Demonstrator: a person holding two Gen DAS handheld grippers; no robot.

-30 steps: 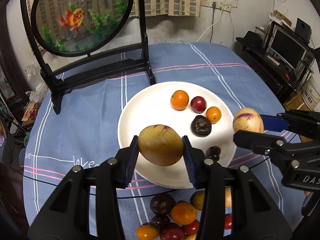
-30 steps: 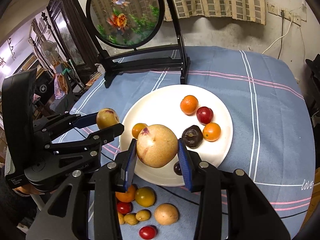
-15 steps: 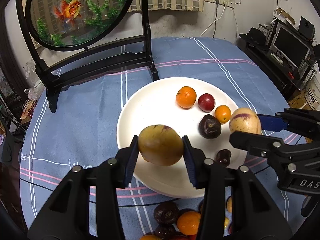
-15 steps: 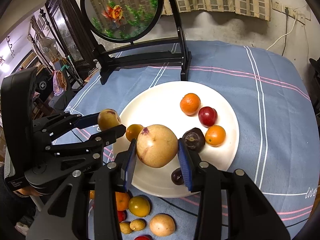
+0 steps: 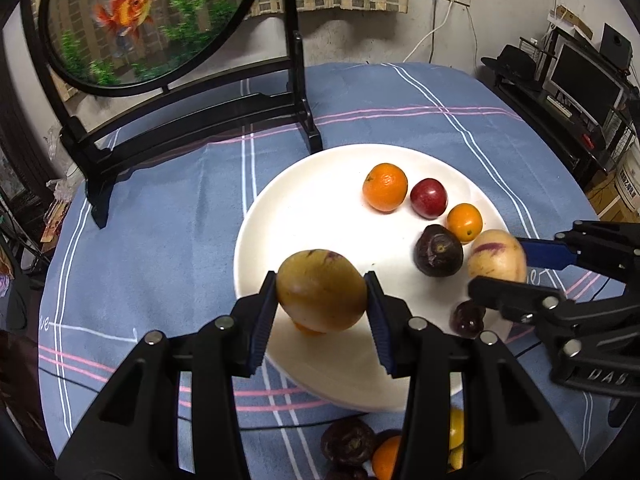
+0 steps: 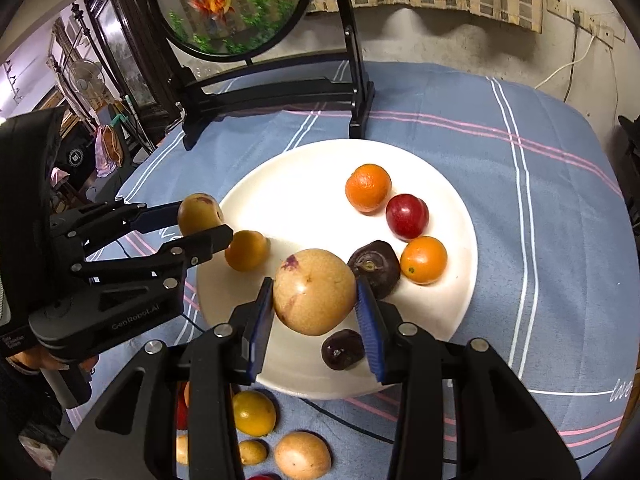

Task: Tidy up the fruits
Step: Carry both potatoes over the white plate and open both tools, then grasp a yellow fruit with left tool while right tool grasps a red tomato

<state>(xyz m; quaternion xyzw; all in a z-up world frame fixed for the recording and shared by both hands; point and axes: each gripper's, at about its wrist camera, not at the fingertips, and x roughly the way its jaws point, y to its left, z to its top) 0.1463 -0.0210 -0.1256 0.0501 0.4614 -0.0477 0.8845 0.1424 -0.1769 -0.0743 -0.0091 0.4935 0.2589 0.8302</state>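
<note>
Between the blue pads of our left tool (image 5: 322,308) we are gripping a yellow-brown fruit with purple streaks (image 5: 322,294), holding it over the near-left part of the white plate (image 5: 316,208). Our right tool (image 6: 316,312) is clamping a paler streaked fruit (image 6: 314,290) in the same way, over the near middle of that plate. Each tool is showing in the other's view, carrying its fruit at the plate's edge.

On the plate we are seeing a mandarin (image 6: 368,187), a red plum (image 6: 407,216) just beside it, a small orange fruit (image 6: 423,259), a dark purple passion fruit (image 6: 378,266) and a smaller dark fruit (image 6: 343,349) near the rim. A yellow-orange fruit (image 6: 245,256) is sitting at the plate's left side, just under the left tool.

Nearer to us, off the plate, loose fruits (image 6: 256,412) are lying on the blue striped cloth (image 6: 540,184) covering the tabletop. Beyond the plate a round goldfish panel (image 5: 152,20) is standing upright in its black frame.
</note>
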